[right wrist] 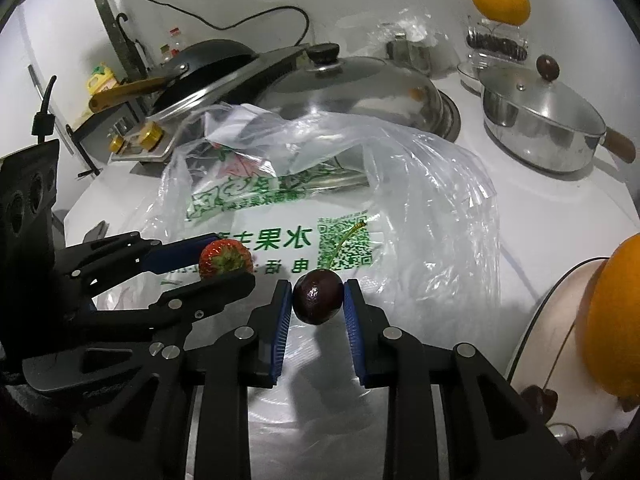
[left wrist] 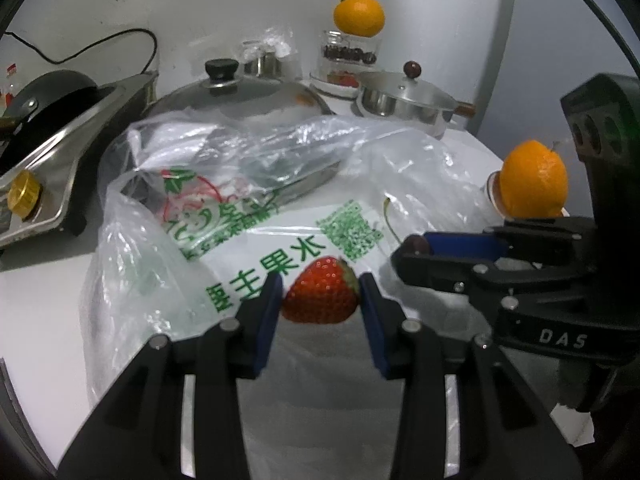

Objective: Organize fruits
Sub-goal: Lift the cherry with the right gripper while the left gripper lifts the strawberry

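- White countertop (right wrist: pixel 540 216) fills my view from both wrist cameras, with a crumpled clear plastic bag (left wrist: pixel 168 240) printed in green lying flat across it right under my tools.
- Closest to me, my left gripper (left wrist: pixel 320 296) is clamped on a strawberry (left wrist: pixel 322 296), the blue pads pressing its two sides, lifted a little above the bag.
- Just beside it, my right gripper (right wrist: pixel 318 300) is squeezed tight on a dark cherry (right wrist: pixel 318 298), its green stem (right wrist: pixel 346 240) sticking up over the bag's printed code.
- At my right edge a plate (right wrist: pixel 560 292) carries an orange (right wrist: pixel 616 320), with a few more cherries (right wrist: pixel 538 400) lying beside it; I judge this to be the sorting spot.
- Progress, as I read it: two fruits are out of the bag and in hand but not yet set down, and I cannot tell whether anything remains inside the bag.
- Further back, a large steel wok lid (right wrist: pixel 352 84) with a black knob sits behind the bag, and a small lidded saucepan (right wrist: pixel 540 120) stands to its right.
- On the left, a gas stove (left wrist: pixel 52 172) with a brass knob holds a black pan (right wrist: pixel 208 60).
- Farthest off, against the white wall, a second orange (left wrist: pixel 359 15) rests on top of a clear box of dark fruit (left wrist: pixel 348 54), and a black cable (right wrist: pixel 240 16) trails along the wall.
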`<move>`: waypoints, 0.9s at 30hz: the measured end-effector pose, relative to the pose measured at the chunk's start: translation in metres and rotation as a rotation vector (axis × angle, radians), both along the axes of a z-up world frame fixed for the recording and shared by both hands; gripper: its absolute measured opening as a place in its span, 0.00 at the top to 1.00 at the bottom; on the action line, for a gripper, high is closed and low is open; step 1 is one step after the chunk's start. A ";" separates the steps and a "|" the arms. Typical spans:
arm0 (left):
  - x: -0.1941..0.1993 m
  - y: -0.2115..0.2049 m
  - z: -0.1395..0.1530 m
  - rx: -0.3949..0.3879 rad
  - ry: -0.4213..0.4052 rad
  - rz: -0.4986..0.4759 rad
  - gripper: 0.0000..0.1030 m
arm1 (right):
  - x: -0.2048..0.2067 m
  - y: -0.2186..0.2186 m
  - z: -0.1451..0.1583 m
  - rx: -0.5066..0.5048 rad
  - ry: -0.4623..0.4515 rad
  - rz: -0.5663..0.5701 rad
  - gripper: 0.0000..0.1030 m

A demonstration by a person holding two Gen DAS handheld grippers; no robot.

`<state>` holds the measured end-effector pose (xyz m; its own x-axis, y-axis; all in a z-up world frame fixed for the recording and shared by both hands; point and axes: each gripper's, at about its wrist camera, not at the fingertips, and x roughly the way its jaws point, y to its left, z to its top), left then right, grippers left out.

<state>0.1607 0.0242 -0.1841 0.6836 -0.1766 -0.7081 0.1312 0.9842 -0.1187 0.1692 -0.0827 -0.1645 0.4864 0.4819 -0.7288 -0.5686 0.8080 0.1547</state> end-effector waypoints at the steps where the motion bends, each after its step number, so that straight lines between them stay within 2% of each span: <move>1: -0.002 0.000 0.002 -0.001 -0.004 0.000 0.61 | -0.002 0.000 0.002 0.001 -0.005 0.001 0.72; 27: -0.042 -0.015 0.034 0.011 -0.068 -0.005 0.61 | -0.051 -0.021 0.037 0.032 -0.085 -0.001 0.72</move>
<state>0.1186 0.0095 -0.1505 0.7296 -0.1726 -0.6617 0.1433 0.9847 -0.0989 0.1184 -0.1037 -0.1279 0.5463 0.5039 -0.6691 -0.5798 0.8040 0.1321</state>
